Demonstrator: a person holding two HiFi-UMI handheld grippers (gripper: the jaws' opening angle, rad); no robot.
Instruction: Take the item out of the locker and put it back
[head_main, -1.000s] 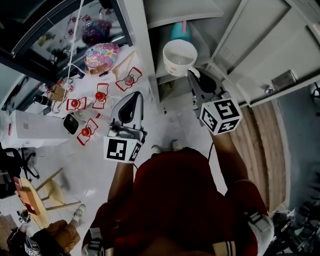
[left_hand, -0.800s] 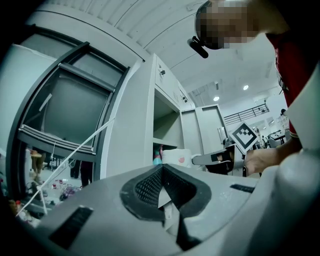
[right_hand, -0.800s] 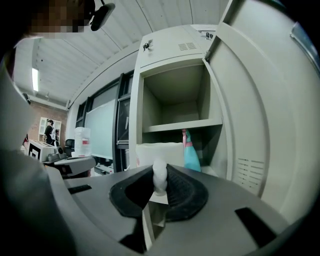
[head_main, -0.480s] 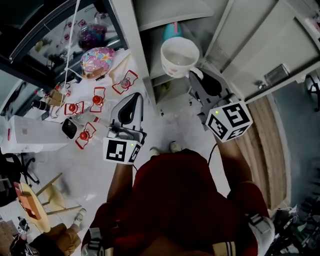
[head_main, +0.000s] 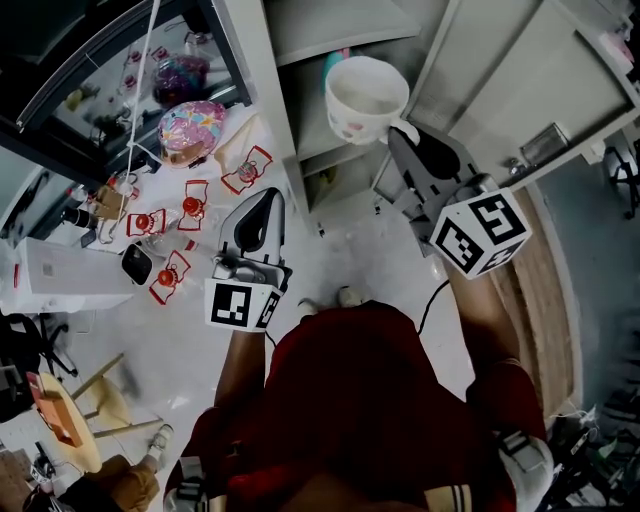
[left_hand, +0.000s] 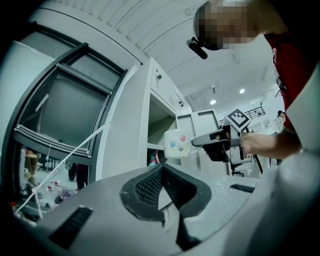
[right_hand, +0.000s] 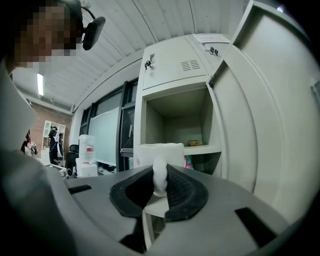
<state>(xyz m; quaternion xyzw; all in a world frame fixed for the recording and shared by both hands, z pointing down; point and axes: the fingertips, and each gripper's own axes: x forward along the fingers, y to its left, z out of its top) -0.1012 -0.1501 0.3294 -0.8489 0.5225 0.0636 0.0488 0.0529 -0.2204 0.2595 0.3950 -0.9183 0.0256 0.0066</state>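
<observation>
A white mug with small coloured marks on its side hangs in the air in front of the open locker. My right gripper is shut on the mug's handle, which stands upright between the pads. In the right gripper view the mug is level with the shelf under the locker's bare upper compartment. The left gripper view shows the mug and the right gripper from the side. My left gripper hovers lower left of the locker, shut and holding nothing.
The locker door stands swung open on the right. A small yellow thing lies on the shelf and a teal item sits in the compartment below. Red-framed small objects, a colourful bag and a white box lie left.
My right gripper has lifted the mug upward in front of the locker. The left gripper has stayed where it was.
</observation>
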